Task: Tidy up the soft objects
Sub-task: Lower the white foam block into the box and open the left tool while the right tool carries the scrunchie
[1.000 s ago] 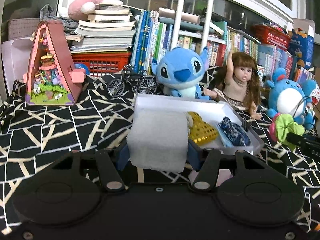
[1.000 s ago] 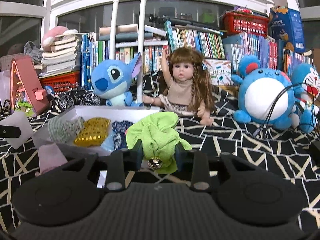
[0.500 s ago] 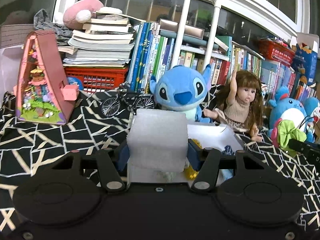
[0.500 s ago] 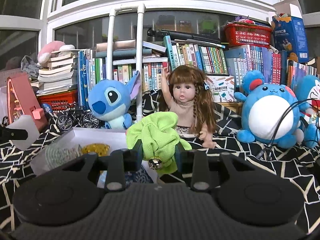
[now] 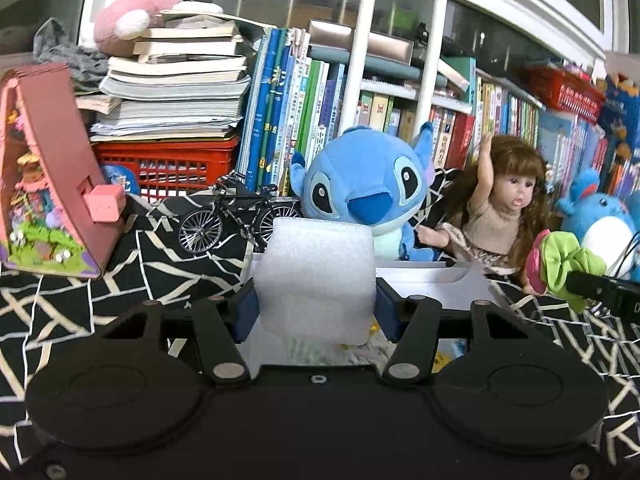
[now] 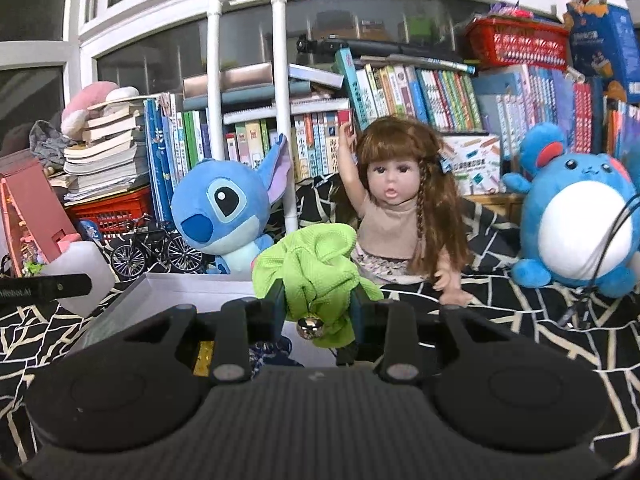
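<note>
My left gripper (image 5: 316,304) is shut on a white foam block (image 5: 316,276) and holds it over the near part of the white box (image 5: 436,280). My right gripper (image 6: 318,312) is shut on a green fabric scrunchie with a small bell (image 6: 316,276), above the same white box (image 6: 180,292). In the right wrist view the foam block (image 6: 80,272) and the left gripper's finger show at far left. In the left wrist view the scrunchie (image 5: 564,260) shows at right. Yellow and dark blue items in the box are mostly hidden.
A blue Stitch plush (image 5: 360,196), a doll (image 5: 500,216) and a blue round plush (image 6: 576,224) stand behind the box. A model bicycle (image 5: 236,216), a pink toy house (image 5: 44,208), a red basket (image 5: 168,164) and bookshelves line the back. Black patterned cloth covers the surface.
Both grippers have moved forward and lower over the white box, still holding their items. The box contents have slipped under the grippers and out of sight.
</note>
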Demonstrator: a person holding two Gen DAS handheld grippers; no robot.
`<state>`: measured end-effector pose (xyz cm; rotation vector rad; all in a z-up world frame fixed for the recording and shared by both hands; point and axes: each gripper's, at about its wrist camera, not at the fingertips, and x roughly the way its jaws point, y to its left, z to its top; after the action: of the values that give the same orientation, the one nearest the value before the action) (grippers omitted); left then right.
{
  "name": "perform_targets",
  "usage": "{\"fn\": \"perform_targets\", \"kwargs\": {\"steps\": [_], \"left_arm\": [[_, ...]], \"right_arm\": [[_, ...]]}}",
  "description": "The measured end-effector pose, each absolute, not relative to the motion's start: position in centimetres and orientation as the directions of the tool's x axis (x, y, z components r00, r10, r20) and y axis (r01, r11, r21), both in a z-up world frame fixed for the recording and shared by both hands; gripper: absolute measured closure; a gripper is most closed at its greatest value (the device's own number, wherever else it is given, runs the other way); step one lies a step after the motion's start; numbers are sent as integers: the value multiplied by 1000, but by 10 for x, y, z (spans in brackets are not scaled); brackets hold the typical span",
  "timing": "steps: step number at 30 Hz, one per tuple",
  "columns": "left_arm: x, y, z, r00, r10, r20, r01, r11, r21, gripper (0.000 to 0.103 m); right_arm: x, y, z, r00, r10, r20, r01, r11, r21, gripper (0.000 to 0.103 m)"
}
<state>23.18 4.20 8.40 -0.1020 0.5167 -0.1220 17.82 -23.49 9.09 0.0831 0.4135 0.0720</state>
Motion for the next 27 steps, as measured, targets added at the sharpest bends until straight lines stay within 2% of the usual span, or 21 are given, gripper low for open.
{"fn": "perform_targets", "kwargs": {"steps": [9,27], "left_arm": [[262,22,58,843,-76,-532,48,997,-65,47],[284,9,30,792,-47,-608,45,999,-19,47]], "right_arm": [[225,-219,67,868,92,-488,-45,993,107,66],[260,-195,39,817,126,-562,-90,992,92,65]]}}
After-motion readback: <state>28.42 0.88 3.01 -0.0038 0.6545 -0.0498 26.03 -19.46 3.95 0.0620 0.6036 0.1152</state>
